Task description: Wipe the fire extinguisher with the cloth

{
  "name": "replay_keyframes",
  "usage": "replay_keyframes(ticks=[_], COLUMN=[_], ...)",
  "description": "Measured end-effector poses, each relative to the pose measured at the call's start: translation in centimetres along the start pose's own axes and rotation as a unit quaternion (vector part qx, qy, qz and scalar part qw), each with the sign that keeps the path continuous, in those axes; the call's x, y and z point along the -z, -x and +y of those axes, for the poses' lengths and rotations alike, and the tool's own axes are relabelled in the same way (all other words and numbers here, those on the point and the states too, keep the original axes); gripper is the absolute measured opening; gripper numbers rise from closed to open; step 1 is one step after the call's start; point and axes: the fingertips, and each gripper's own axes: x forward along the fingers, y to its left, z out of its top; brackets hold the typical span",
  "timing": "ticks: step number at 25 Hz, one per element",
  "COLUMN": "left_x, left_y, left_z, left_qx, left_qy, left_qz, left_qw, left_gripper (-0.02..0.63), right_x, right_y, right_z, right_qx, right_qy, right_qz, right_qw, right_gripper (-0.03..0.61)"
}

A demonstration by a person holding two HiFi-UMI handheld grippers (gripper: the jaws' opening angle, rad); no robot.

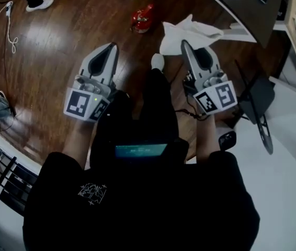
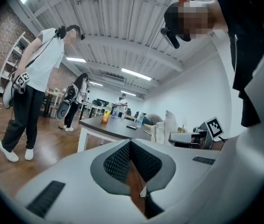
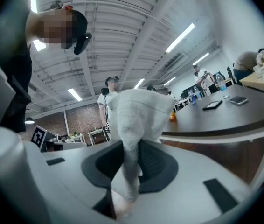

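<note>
Wood floor (image 1: pixel 59 41) fills most of the head view, w/ the dark worktop (image 1: pixel 242 4) cutting across the top right corner; you're standing over the floor w/ both grippers held out ahead at about the same level, i.e. a carry pose, not a working one.

Left gripper (image 1: pixel 110 48) has its jaws pressed together on nothing; its own view shows pad against pad at the tip w/ only floor behind; prob. closed because it has no job yet, though it could steady the cylinder later.

Right gripper (image 1: pixel 185 45) is pinching the cloth (image 1: pixel 190 29); the white fabric is nipped by a narrow fold between the pads and the rest fans out past the tips, so there's loose material to rub with instead of hard jaw.

Fire extinguisher (image 1: pixel 143 19) is the small red thing on the floor ahead, just beside the cloth's left edge in the head view but well apart from both grippers; upright or lying, can't tell from here.

Judging by that, no wiping contact yet; the next move calls for bringing the right gripper down & fwd so cloth, not jaw, meets the red body.
</note>
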Motion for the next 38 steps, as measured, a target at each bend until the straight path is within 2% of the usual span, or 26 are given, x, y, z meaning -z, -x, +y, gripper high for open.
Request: replay_keyframes(ticks=[9,14,18,25,33,38], left_x=[18.9,26.4,31.4,34.0,34.7,35.2], left_y=[-6.6,-8.5,-9.7,-8.5,-7.5,-8.0], left_z=[8.4,11.9,13.4,15.0,15.0,14.4], left_qx=[0.014,0.019,0.026,0.020,0.032,0.041], left_qy=[-0.007,-0.005,-0.012,-0.027,-0.027,-0.024], left_qz=[-0.015,-0.047,-0.054,-0.066,-0.070,-0.076], left_qw=[0.9998,0.9987,0.9981,0.9973,0.9967,0.9960], left_gripper=[-0.002,-0.002,-0.002,-0.002,-0.002,-0.002], right_x=[17.7,26.5,32.0,37.0,40.7,43.5], right_y=[-7.6,-10.6,-12.2,-15.3,-17.2,-16.8], right_z=[-10.6,-13.9,-16.7,-16.8,-17.7,-18.6], right_qx=[-0.061,-0.099,-0.117,-0.134,-0.091,-0.082], right_qy=[0.018,0.045,0.046,0.057,0.094,0.097], right_qz=[-0.001,0.002,-0.007,-0.006,0.029,0.042], right_qw=[0.998,0.994,0.992,0.989,0.991,0.991], right_gripper=[0.104,0.103,0.103,0.101,0.098,0.097])
